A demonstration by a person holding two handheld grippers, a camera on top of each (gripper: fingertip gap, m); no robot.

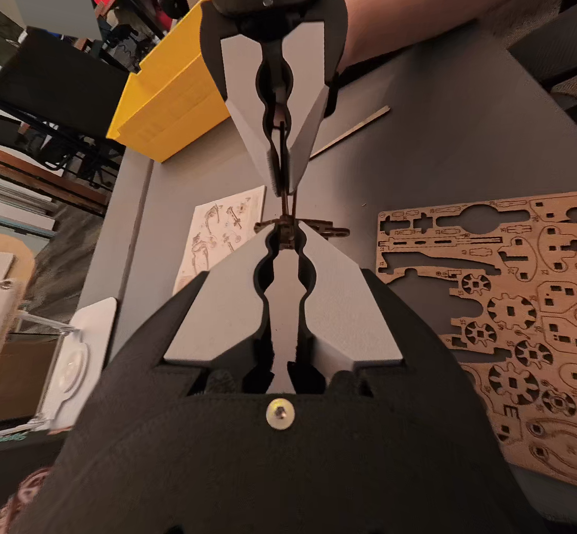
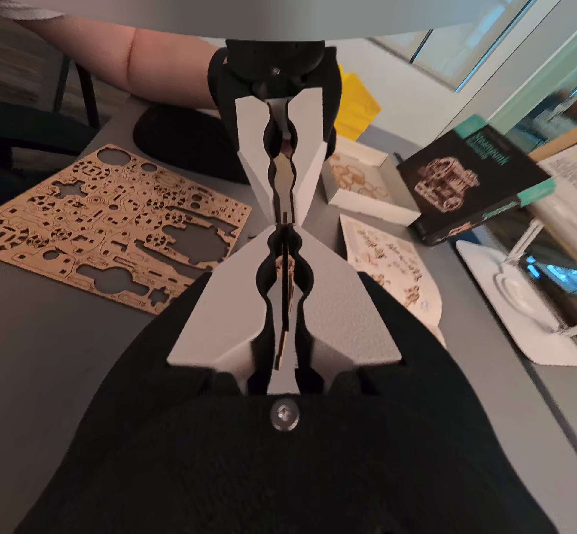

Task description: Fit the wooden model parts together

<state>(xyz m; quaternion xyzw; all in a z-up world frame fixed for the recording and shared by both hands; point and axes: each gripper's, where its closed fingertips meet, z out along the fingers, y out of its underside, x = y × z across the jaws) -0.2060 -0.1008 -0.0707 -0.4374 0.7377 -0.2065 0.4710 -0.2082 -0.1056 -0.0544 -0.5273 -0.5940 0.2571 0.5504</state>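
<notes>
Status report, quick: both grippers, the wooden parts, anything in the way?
Left gripper shut on small wooden assembly. Right gripper shut on flat wooden piece. Tips nose to nose above table. Nothing between them.

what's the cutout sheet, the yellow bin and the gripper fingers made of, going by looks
Cutout sheet: thin plywood, it seems; pale grain, dark scorched edges suggest laser cutting.
Yellow bin: likely moulded plastic; even colour, smooth matte walls.
Gripper fingers: pale grey, matte and finely textured, probably plastic, on black mounts; the exact material cannot be told.
</notes>
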